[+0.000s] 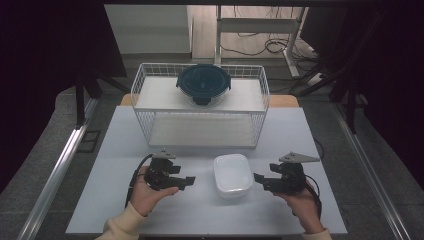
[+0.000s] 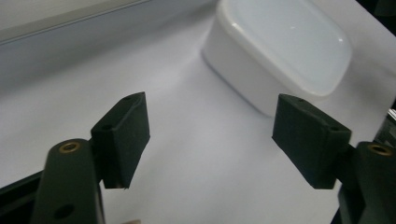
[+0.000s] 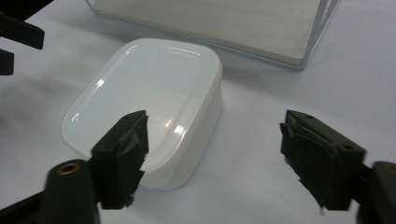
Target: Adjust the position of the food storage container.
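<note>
1. White lidded container [image 1: 233, 175]: rounded-rectangular plastic box with a smooth glossy lid, resting flat on the table [image 1: 115, 165] near its front edge, between the two claws and touching neither.
2. Left claw [image 1: 185, 181]: held in the person's left hand [image 1: 145, 192], just left of the container and pointing right toward it. In the left gripper view the left claw [image 2: 211, 140] stands wide open, with bare table between its jaws and the container [image 2: 280, 51] lying beyond them, slightly to the right; nothing is held.
3. Right claw [image 1: 259, 180]: held in the person's right hand [image 1: 302, 202], just right of the container and pointing left toward it. In the right gripper view the right claw [image 3: 214, 154] is also spread wide and holds nothing; its left jaw overlaps the near corner of the container [image 3: 149, 98] in the picture, though whether it touches cannot be told.
4. White wire rack [image 1: 200, 107]: two-shelf basket frame at the far middle of the table, well apart from the container and both claws.
5. Round glass container with dark blue clip lid [image 1: 203, 84]: standing on the rack's upper shelf, near its centre.
6. Grey three-cornered plates top each gripper in the high view.
</note>
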### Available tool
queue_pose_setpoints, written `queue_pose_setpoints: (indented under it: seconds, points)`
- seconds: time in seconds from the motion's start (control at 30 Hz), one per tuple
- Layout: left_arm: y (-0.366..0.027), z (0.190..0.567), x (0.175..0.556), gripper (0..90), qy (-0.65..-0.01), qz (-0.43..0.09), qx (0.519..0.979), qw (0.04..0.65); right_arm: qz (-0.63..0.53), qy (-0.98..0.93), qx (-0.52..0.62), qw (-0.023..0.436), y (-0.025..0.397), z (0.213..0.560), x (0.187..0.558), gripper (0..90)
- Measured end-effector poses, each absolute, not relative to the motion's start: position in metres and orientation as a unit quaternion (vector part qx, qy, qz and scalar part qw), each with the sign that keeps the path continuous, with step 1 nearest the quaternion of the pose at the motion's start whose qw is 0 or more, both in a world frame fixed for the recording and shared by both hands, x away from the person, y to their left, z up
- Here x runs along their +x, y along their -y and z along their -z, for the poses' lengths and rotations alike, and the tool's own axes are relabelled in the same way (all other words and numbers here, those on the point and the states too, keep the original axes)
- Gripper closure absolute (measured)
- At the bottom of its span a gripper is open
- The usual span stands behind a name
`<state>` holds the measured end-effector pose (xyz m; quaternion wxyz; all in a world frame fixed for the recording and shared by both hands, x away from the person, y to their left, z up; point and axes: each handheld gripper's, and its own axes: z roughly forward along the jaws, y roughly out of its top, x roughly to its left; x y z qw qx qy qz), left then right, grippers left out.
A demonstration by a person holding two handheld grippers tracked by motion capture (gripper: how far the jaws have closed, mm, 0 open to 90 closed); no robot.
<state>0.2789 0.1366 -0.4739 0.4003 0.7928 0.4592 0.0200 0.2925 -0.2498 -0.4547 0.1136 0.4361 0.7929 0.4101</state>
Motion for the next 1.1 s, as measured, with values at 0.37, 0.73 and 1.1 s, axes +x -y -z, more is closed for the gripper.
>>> queue_pose_setpoints:
  seconds: [0.37, 0.73, 1.1]
  points:
    - [-0.158, 0.477, 0.284, 24.6, -0.478, -0.017, 0.78, 0.403, -0.328, -0.814, 0.472, 0.078, 0.237, 0.482, 0.324, 89.2]
    - [-0.167, 0.477, 0.287, 24.5, -0.484, -0.013, 0.776, 0.405, -0.303, -0.839, 0.449, 0.059, 0.21, 0.492, 0.323, 89.5]
    - [-0.173, 0.476, 0.288, 24.7, -0.493, -0.015, 0.768, 0.409, -0.307, -0.853, 0.419, 0.05, 0.183, 0.493, 0.318, 89.5]
